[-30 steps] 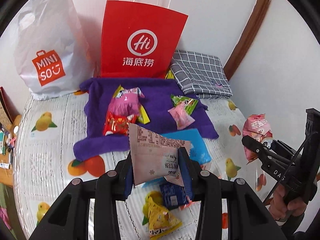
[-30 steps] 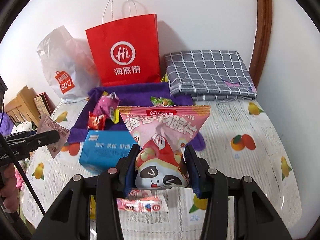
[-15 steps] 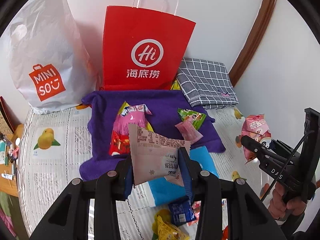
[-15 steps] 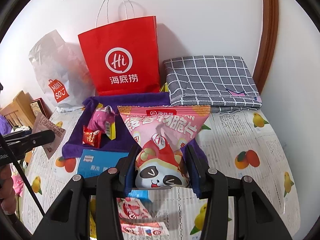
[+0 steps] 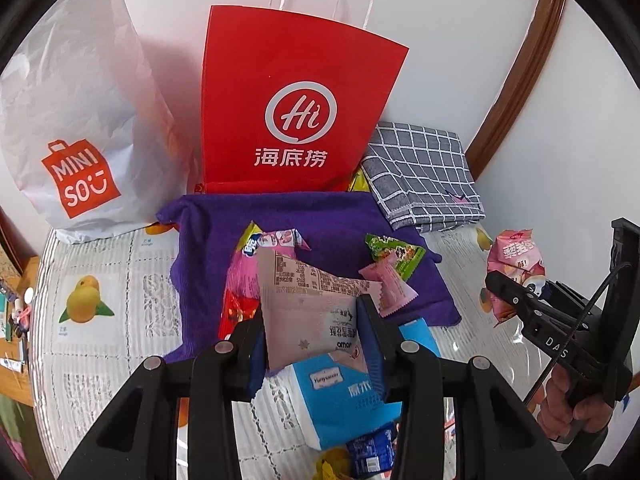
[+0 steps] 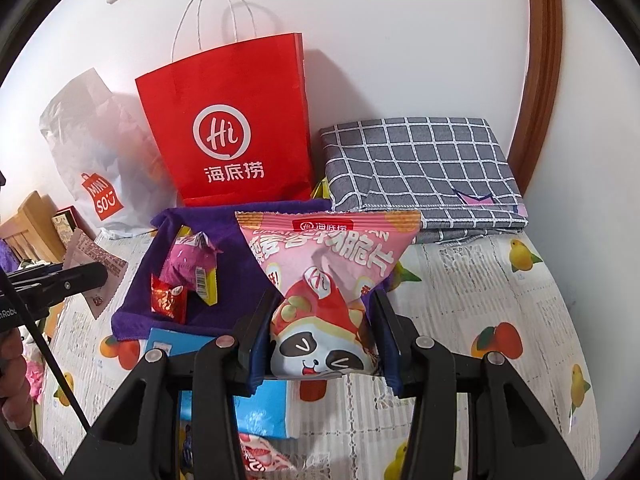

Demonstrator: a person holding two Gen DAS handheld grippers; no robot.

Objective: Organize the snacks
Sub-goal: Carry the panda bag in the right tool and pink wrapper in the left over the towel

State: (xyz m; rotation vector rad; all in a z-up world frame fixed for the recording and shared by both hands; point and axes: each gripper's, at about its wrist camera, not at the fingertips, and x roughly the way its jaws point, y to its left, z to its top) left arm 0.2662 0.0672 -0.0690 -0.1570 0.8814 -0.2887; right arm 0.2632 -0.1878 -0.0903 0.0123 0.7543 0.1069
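My left gripper (image 5: 310, 326) is shut on a pale pink flat packet (image 5: 308, 312), held above the front edge of a purple towel (image 5: 320, 216). My right gripper (image 6: 322, 330) is shut on a pink panda chip bag (image 6: 324, 280), also over the towel's near edge. On the towel lie a magenta snack pack (image 6: 188, 258), a small red packet (image 6: 168, 302), a green packet (image 5: 394, 252) and a pink candy (image 5: 390, 288). A red paper bag (image 5: 296, 100) stands upright behind the towel. The right gripper's side (image 5: 532, 312) shows in the left wrist view.
A white Minisou plastic bag (image 5: 76, 120) leans at the back left, and a folded grey checked cloth (image 6: 420, 168) lies at the back right. A blue tissue pack (image 5: 344, 396) and more small snacks lie near the grippers on the fruit-print tablecloth (image 6: 500, 288). Wooden furniture (image 6: 28, 224) stands left.
Both grippers have moved forward toward the purple towel and the red bag, each keeping its packet. The bags and towel now appear larger and closer.
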